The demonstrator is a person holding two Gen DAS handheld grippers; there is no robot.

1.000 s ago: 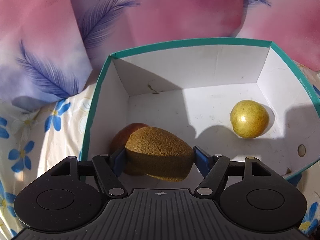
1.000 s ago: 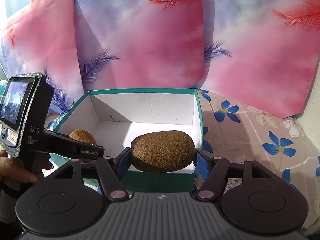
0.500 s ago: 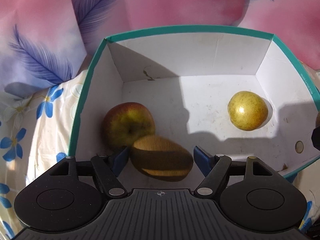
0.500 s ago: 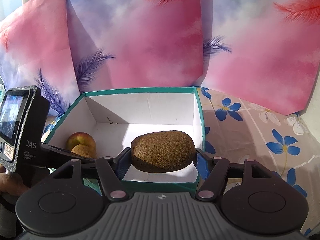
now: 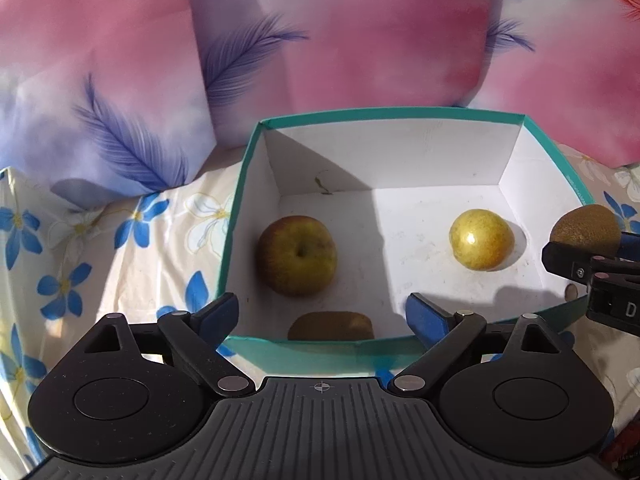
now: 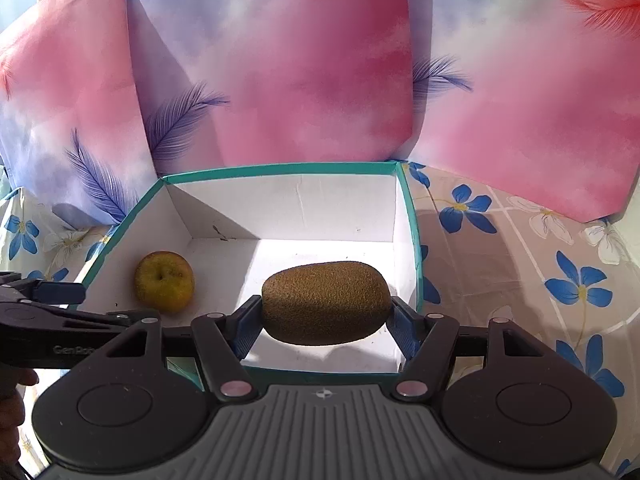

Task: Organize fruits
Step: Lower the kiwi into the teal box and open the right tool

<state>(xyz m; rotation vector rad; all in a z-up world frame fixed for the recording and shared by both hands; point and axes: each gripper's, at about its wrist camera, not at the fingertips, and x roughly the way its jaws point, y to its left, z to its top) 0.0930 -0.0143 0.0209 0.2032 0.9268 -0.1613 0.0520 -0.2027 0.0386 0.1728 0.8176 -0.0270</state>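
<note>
A white box with a teal rim [image 5: 236, 220] holds a brownish apple [image 5: 297, 255], a yellow-green round fruit [image 5: 481, 239] and a kiwi [image 5: 331, 326] lying against its near wall. My left gripper [image 5: 322, 316] is open and empty just above the near wall, over that kiwi. My right gripper [image 6: 326, 320] is shut on a second kiwi [image 6: 326, 302] above the box's near right part; it also shows at the right edge of the left wrist view [image 5: 585, 231]. The apple [image 6: 164, 282] and the box rim [image 6: 408, 208] show in the right wrist view.
The box stands on a cloth with blue flowers [image 5: 80, 264]. Pink and purple feather-print panels [image 6: 312, 72] rise right behind it. The left gripper's body [image 6: 52, 320] crosses the lower left of the right wrist view.
My left gripper opened and let its kiwi go into the box by the near wall, then drew back and up. My right gripper came closer over the box, still holding its kiwi.
</note>
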